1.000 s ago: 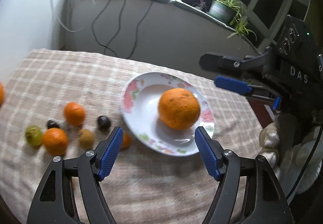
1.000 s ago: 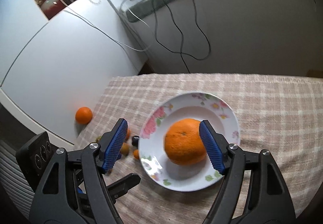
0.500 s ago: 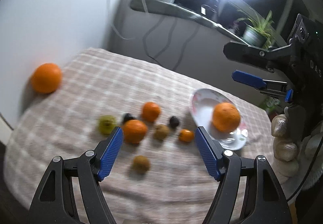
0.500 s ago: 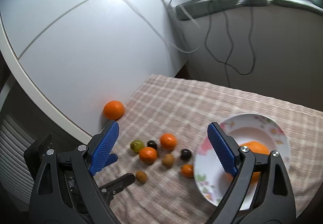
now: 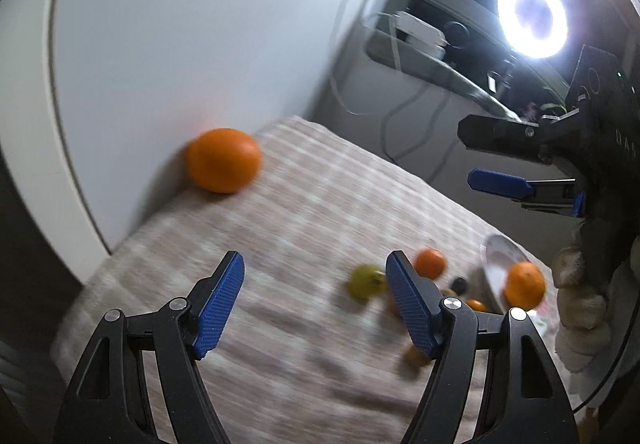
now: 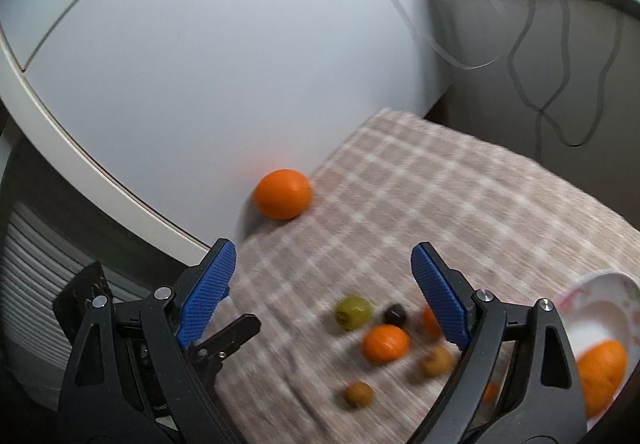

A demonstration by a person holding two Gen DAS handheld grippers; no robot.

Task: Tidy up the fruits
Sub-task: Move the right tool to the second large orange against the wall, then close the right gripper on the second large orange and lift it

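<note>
With one orange (image 6: 600, 372) on the plate (image 6: 608, 286) at right, both grippers, left (image 5: 316, 308) and right (image 6: 324, 294), jaws wide and empty, face the big orange (image 5: 223, 160) far left against the white panel (image 5: 192, 44), which seems the next pick and needs a reach across the desk (image 6: 460, 204)

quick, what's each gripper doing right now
left gripper: open, holding nothing
right gripper: open, holding nothing

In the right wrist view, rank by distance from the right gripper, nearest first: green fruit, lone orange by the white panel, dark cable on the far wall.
1. Green fruit, between the right gripper's fingers.
2. Lone orange, against the white panel.
3. Dark cable, far upper right.
</note>
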